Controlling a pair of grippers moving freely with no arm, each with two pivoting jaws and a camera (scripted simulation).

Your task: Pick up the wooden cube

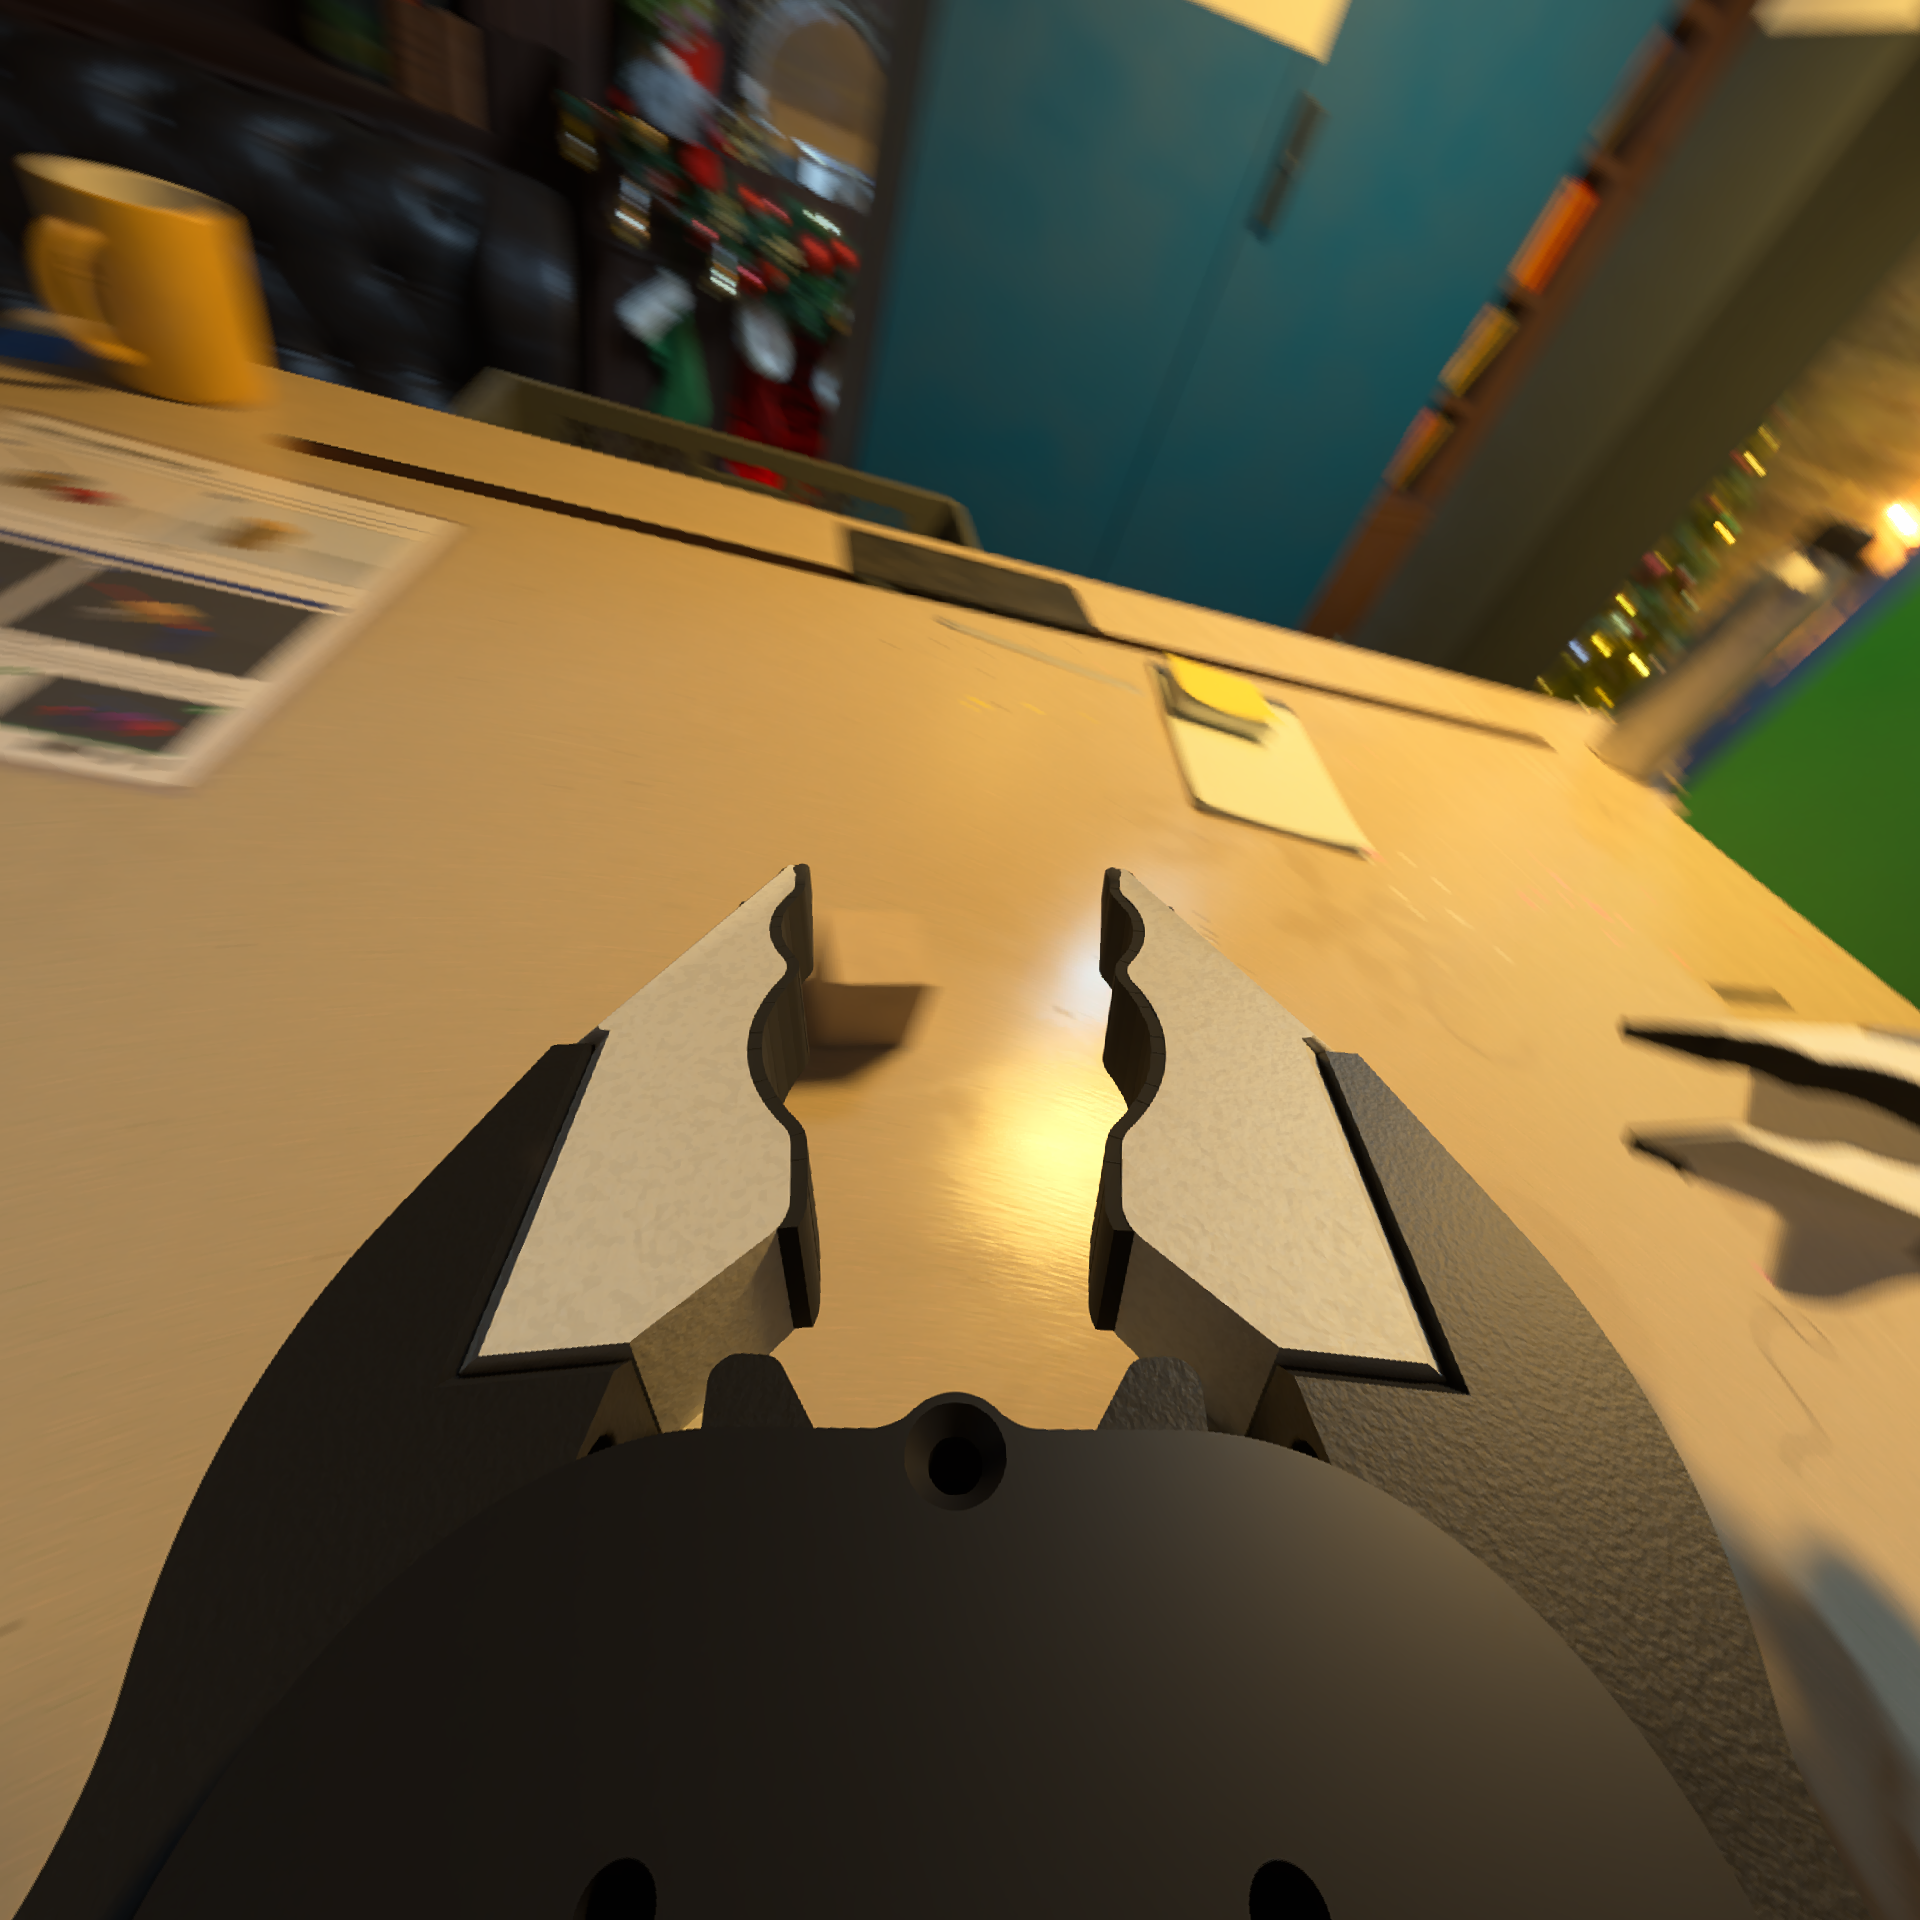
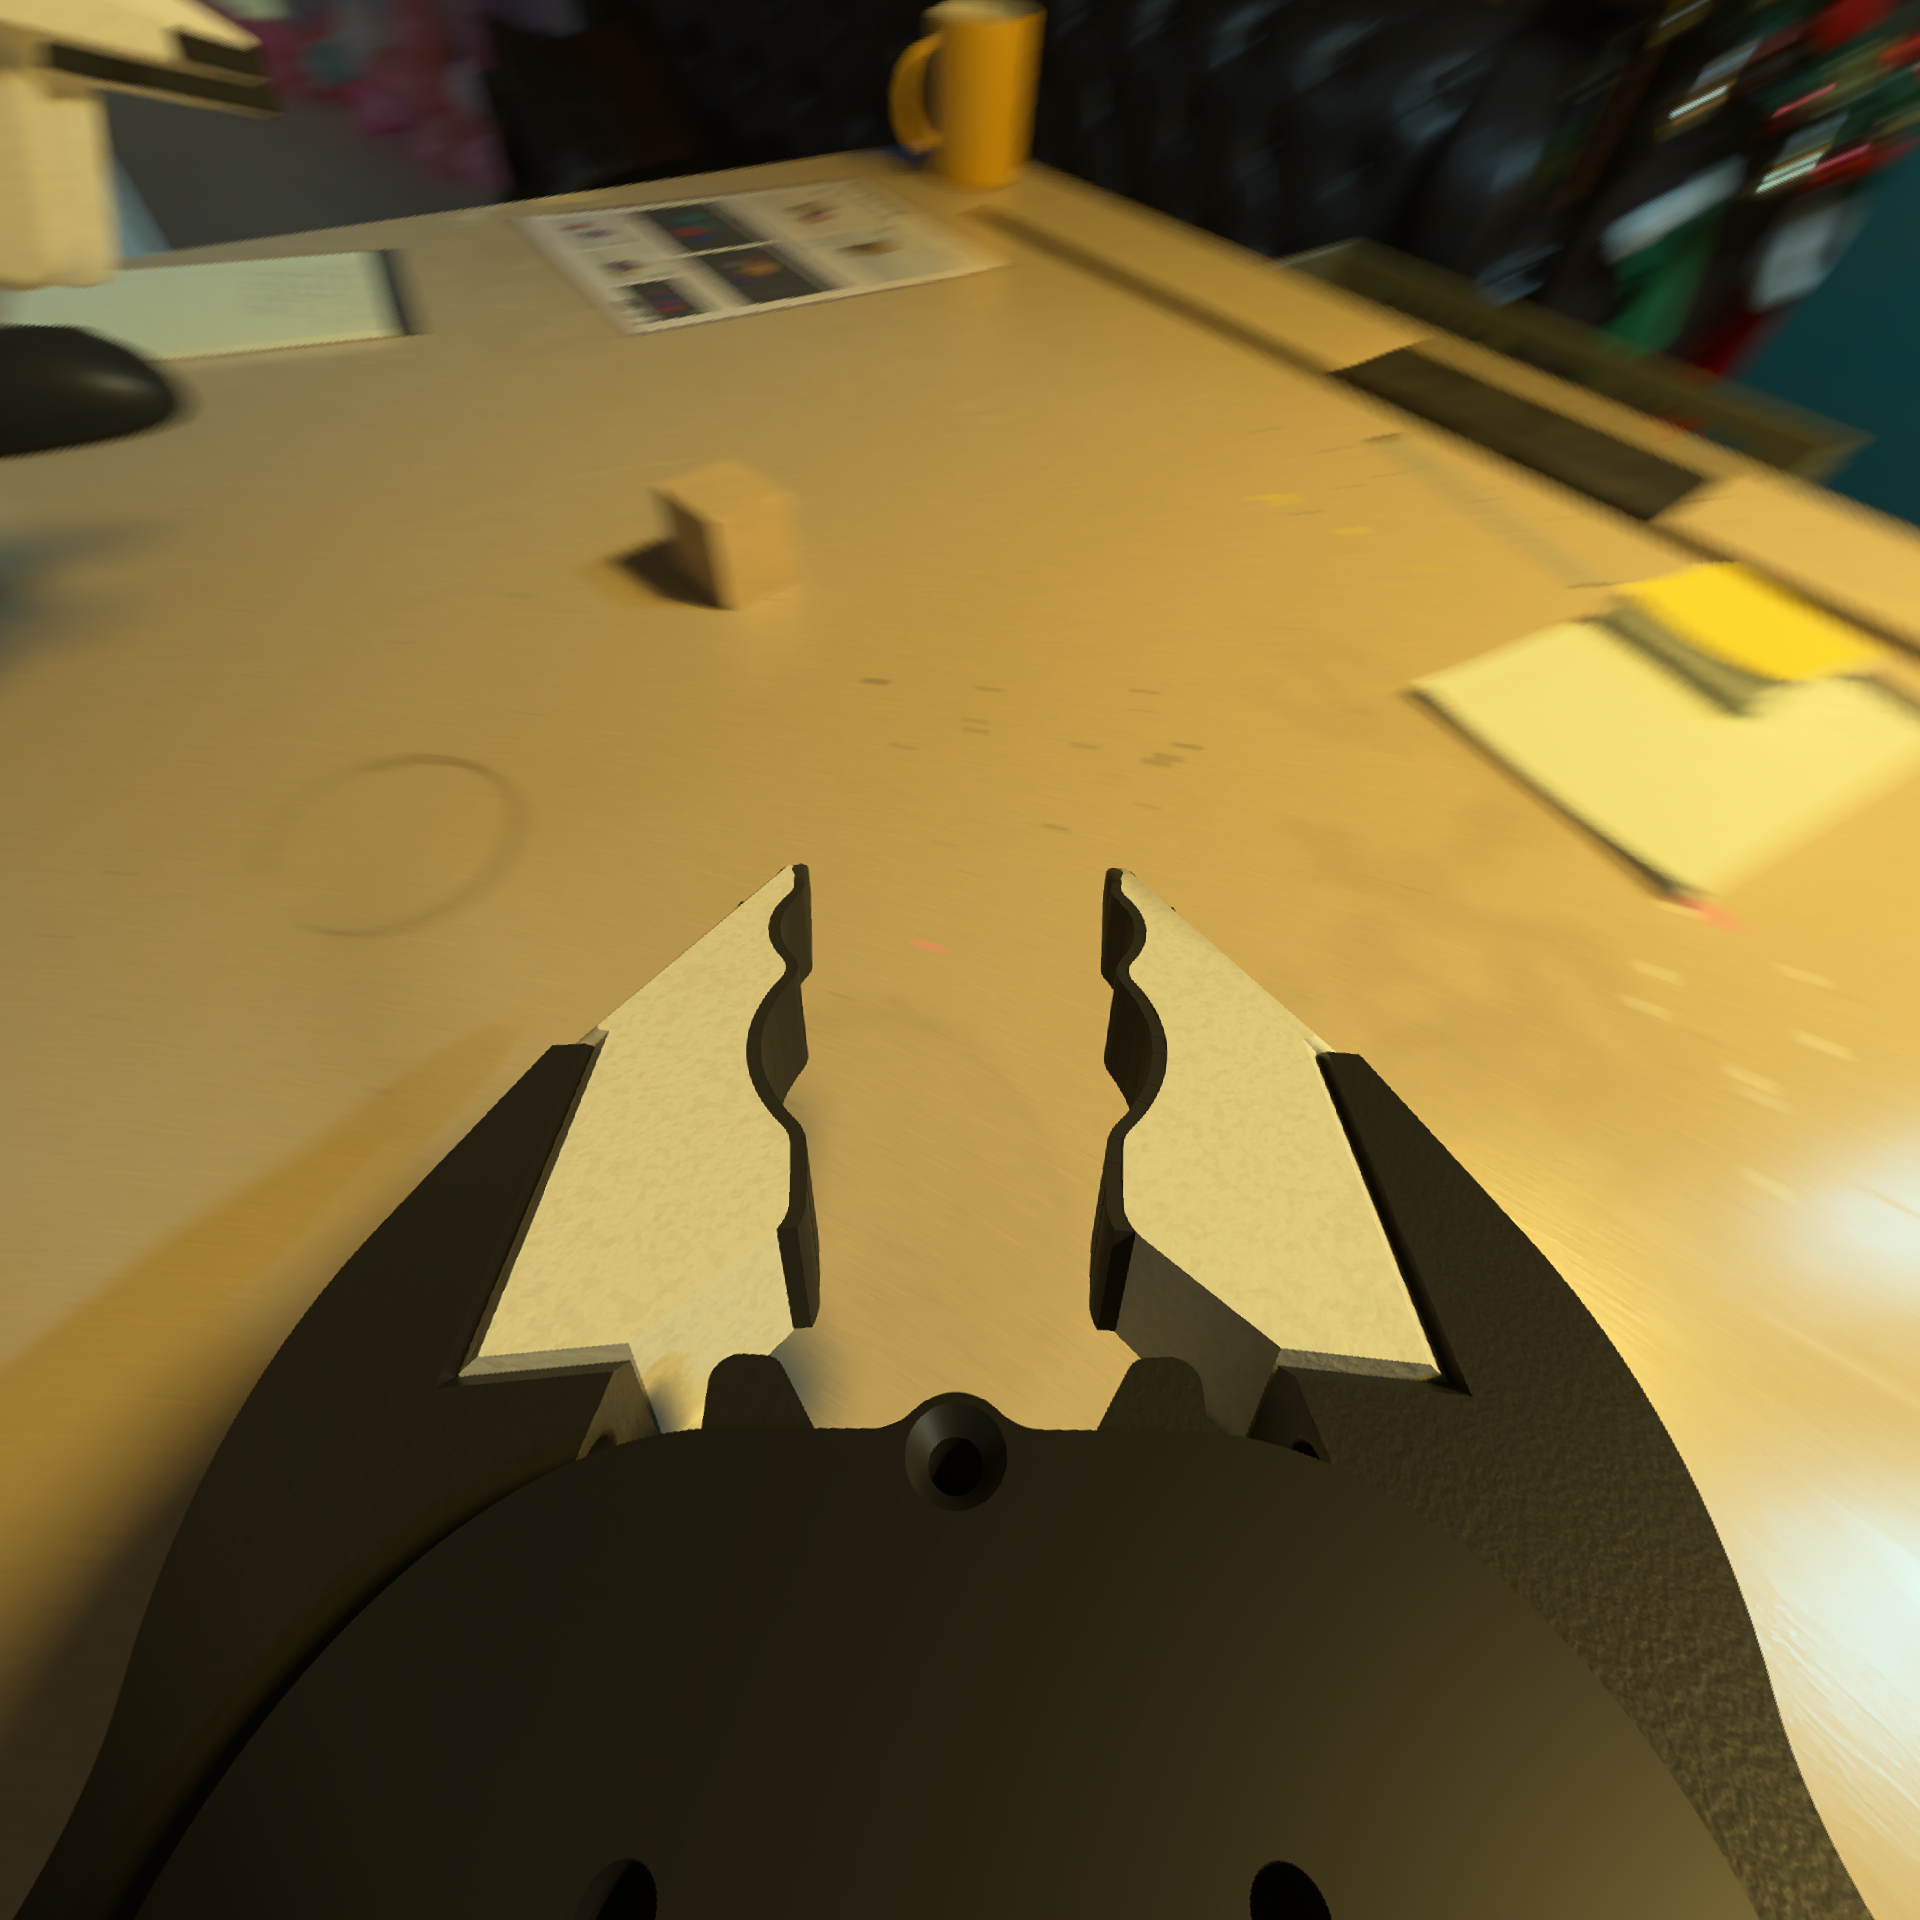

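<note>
Your left gripper point(image 1: 956, 894) has its fingers spread wide w/ nothing between them. The wooden cube point(image 1: 868, 977) sits on the desk point(image 1: 520, 935) just past the tip of the left-hand finger as the left wrist view frames it, partly hidden behind it; can't tell if they touch. The cube is not centred in the gap, it's off toward that finger.

Your right gripper point(image 2: 956, 894) is also spread, empty, over bare desk. From the right wrist view the cube point(image 2: 732, 535) is well ahead and a bit left of the fingers, resting flat, shadow falling to its left.

Other stuff on the desk: yellow mug point(image 2: 971, 88) at the far edge, a printed sheet point(image 2: 758, 255) in front of it, a notepad w/ a yellow sticky pad on top point(image 2: 1704, 717) to the right in the right wrist view. A faint ring mark point(image 2: 400, 842) shows on the desk left of your right gripper. A dark rounded object point(image 2: 78, 390) sits at the left edge there; can't tell what it is.

In the left wrist view the right gripper's fingers point(image 1: 1787, 1081) show at the right edge, apart from the cube.
</note>
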